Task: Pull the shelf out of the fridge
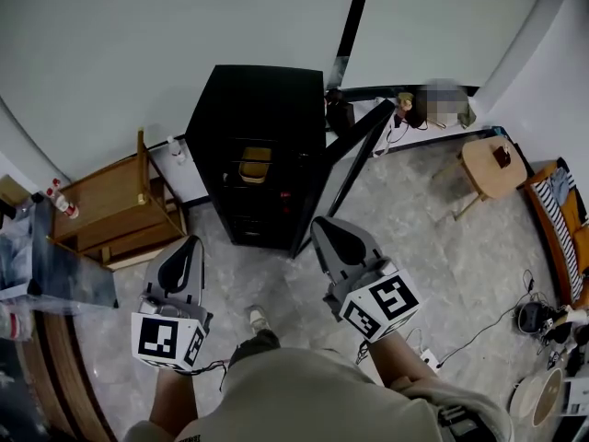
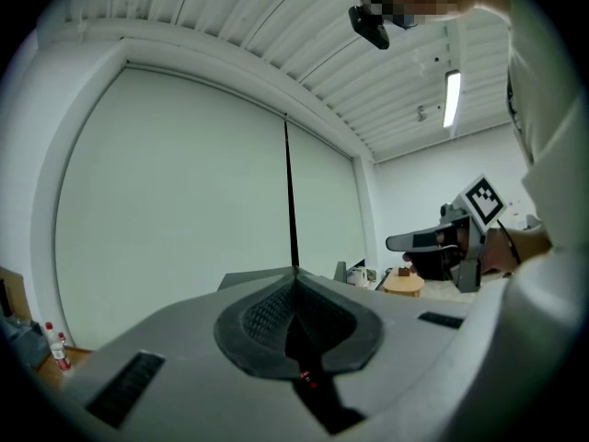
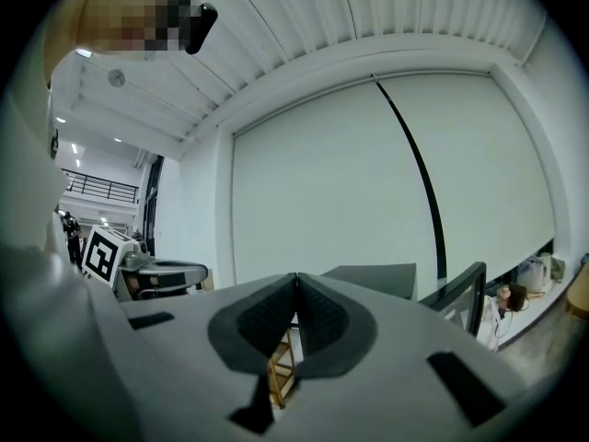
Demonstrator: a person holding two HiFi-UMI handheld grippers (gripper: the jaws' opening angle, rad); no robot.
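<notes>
A small black fridge (image 1: 250,145) stands against the white wall with its glass door (image 1: 354,159) swung open to the right. Inside I see wire shelves (image 1: 247,168) and a yellowish item. My left gripper (image 1: 187,247) is held low in front of the fridge, some way short of it, jaws shut and empty. My right gripper (image 1: 329,231) hovers near the lower edge of the open door, also shut with nothing in it. In the left gripper view the shut jaws (image 2: 294,279) point up at the wall; the right gripper view shows shut jaws (image 3: 295,284) and the fridge top (image 3: 373,279).
A wooden rack (image 1: 115,210) stands left of the fridge, with bottles (image 1: 60,201) beside it. A round wooden stool (image 1: 492,166) sits at the right. Cables and a power strip (image 1: 428,357) lie on the stone floor near my feet.
</notes>
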